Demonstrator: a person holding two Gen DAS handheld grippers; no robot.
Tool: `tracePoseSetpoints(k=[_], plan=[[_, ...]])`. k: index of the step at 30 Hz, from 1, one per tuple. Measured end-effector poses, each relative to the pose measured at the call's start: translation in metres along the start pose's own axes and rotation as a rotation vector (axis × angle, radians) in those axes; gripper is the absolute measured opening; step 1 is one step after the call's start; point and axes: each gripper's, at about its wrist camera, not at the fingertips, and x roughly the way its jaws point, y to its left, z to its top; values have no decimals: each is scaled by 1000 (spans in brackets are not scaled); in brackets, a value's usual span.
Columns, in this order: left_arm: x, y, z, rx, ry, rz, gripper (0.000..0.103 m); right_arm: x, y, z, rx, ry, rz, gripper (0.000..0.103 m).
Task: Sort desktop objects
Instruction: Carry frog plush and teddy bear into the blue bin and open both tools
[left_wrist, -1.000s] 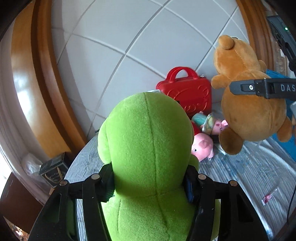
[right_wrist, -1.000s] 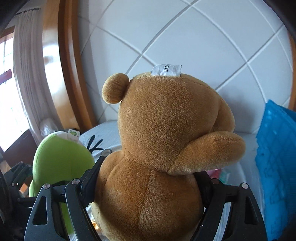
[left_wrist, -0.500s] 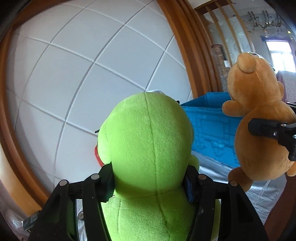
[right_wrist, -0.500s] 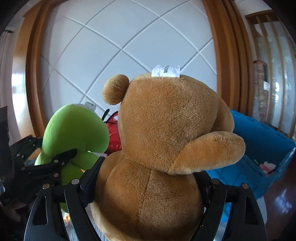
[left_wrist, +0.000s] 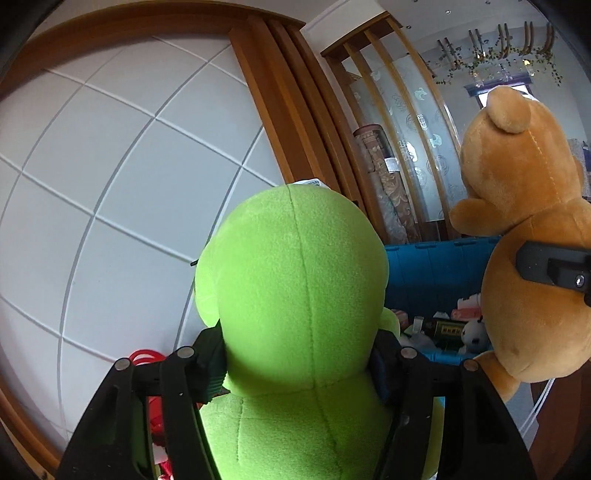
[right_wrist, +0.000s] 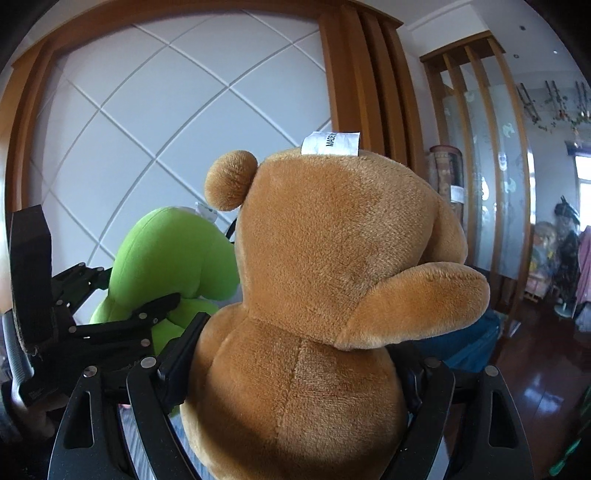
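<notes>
While the left wrist view looks along its own black fingers (left_wrist: 207, 369), the left gripper (left_wrist: 299, 365) is closed around a green plush toy (left_wrist: 295, 295), pinching it at the narrow neck below its round head, so the toy fills the middle of the frame with its back seam toward the camera. Behind and to the right of it stands a blue bin (left_wrist: 436, 273), open at the top, with a jumble of small toys (left_wrist: 461, 328) lying inside. A brown teddy bear (left_wrist: 532, 236) hangs at the right edge above the bin's near side, with a black finger of the other gripper pressed across its body. A red handle (left_wrist: 146, 358) shows low on the left, just behind the left finger. A white panelled wall (left_wrist: 122, 177) framed in wood fills the background.

Seen from the right wrist view, the right gripper (right_wrist: 295, 373) is clamped on the brown teddy bear (right_wrist: 332, 277) at its waist, a white sewn label (right_wrist: 330, 144) standing up from the top of its head. To the left, the green plush toy (right_wrist: 173, 258) sits in the left gripper (right_wrist: 159, 314), just beside the bear. A corner of the blue bin (right_wrist: 472, 350) shows behind the bear's arm, over a dark wooden floor (right_wrist: 535, 391).
</notes>
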Motion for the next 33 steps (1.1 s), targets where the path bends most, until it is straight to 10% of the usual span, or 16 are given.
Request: tracePoseSetpoints(k=[20, 33], plan=[[217, -81, 99, 14, 115, -4, 86, 156, -183, 70, 95, 181, -79, 89], [190, -72, 116, 4, 38, 121, 101, 137, -200, 71, 130, 99, -38, 95]])
